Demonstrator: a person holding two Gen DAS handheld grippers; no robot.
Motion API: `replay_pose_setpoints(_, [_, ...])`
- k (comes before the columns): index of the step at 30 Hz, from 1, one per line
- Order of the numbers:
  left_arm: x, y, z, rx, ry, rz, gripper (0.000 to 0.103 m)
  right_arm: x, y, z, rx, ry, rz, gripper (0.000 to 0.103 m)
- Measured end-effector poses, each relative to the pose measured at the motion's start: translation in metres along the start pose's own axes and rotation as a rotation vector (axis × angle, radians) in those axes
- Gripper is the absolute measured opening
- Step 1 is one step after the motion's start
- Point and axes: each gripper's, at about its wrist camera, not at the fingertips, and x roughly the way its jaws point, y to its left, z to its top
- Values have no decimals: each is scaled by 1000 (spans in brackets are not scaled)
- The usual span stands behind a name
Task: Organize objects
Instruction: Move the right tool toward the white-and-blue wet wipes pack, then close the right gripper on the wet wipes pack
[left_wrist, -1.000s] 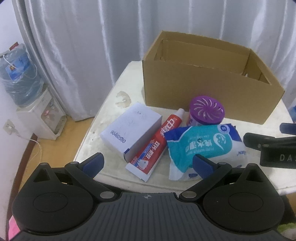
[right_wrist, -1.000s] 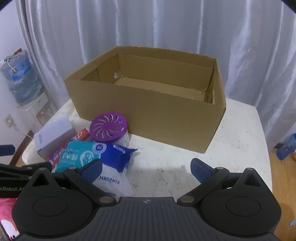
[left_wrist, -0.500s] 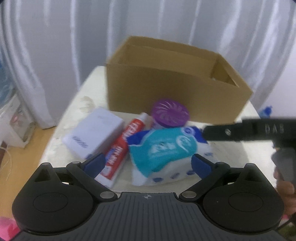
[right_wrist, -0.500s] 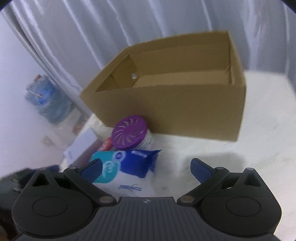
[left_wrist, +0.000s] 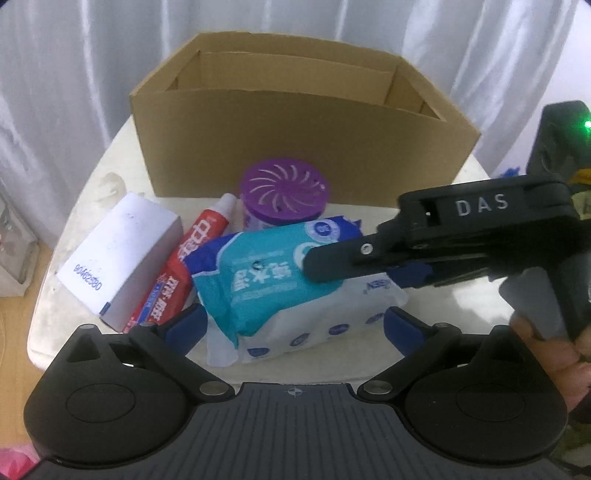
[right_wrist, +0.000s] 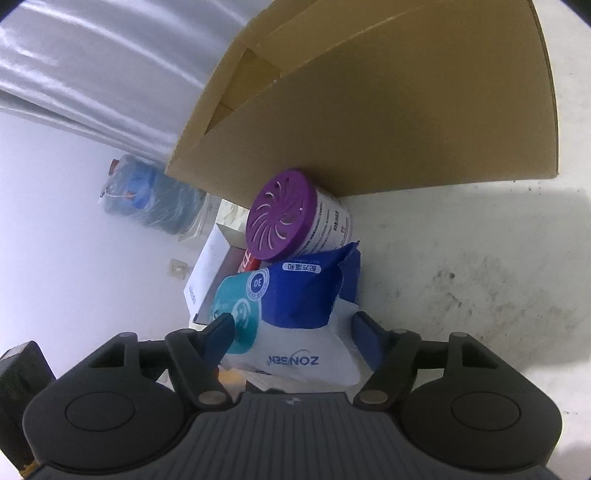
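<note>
A teal, blue and white wet-wipes pack (left_wrist: 280, 284) lies at the table's front. My right gripper (right_wrist: 293, 332), rolled on its side, has its fingers on either side of the pack (right_wrist: 303, 302); whether the pads press it I cannot tell. In the left wrist view the right gripper (left_wrist: 332, 264) reaches in from the right over the pack. My left gripper (left_wrist: 293, 325) is open and empty, just in front of the pack. A purple-lidded air freshener (left_wrist: 282, 195), a red toothpaste tube (left_wrist: 184, 258) and a white box (left_wrist: 122, 254) lie beside it. An open cardboard box (left_wrist: 295, 136) stands behind.
The objects sit on a white round-cornered table (right_wrist: 480, 266) with grey curtains (left_wrist: 74, 74) behind. A water bottle (right_wrist: 147, 195) stands off the table to the left. A dark device with a green light (left_wrist: 565, 136) is at the far right.
My right gripper has rolled sideways and moved left and down onto the wipes pack, its fingers narrowing around it. My left gripper has moved closer to the pack and a little right.
</note>
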Motion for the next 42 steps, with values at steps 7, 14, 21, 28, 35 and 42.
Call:
replay_pose_setpoints(7, [-5, -23, 0, 46, -19, -34, 102, -7, -2, -1, -8, 18, 8, 69])
replay_pose_setpoints(14, [-5, -42, 1, 69, -19, -132, 102, -32, -20, -2, 11, -30, -30, 69])
replay_pose_setpoints(21, [-11, -48, -2, 93, -26, -190, 101, -63, -37, -8, 18, -106, -91, 70])
replay_pose_setpoints(28, [-15, -31, -4, 46, -45, -154, 101, -63, -44, -1, 46, -124, -85, 77])
replay_pose_setpoints(35, [23, -13, 4, -27, 48, -217, 102, -45, -48, 2, 69, -75, -36, 89])
replay_pose_setpoints(42, [42, -15, 8, -31, 76, -239, 102, -35, -38, 5, 8, -44, -4, 102])
